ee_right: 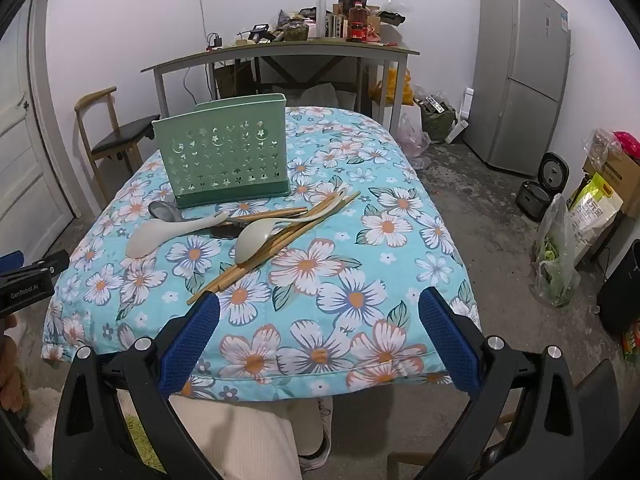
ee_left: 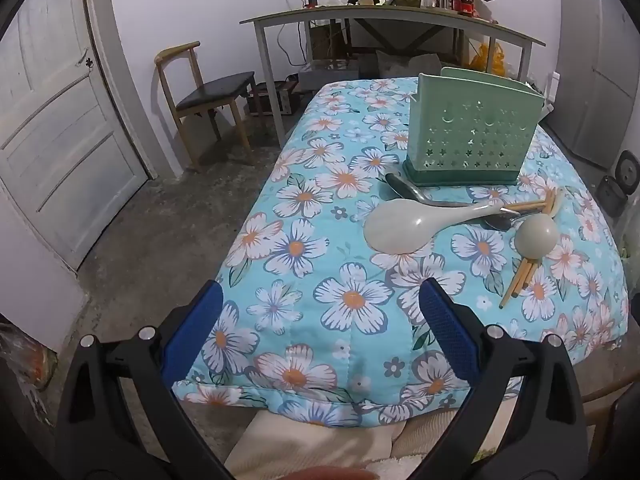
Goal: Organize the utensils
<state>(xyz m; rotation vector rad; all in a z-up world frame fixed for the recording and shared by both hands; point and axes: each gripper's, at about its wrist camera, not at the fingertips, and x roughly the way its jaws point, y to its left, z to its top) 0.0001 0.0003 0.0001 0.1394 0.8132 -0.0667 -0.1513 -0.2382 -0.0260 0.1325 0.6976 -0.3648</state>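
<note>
Here, pale green holder upright, star-punched front, spoons and chopsticks piled beside it

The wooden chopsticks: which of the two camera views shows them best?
The right wrist view: there the wooden chopsticks run as a long bundle across the flowered cloth, partly under a pale spoon. In the left wrist view the spoon hides their middle, so only the ends show.
</note>
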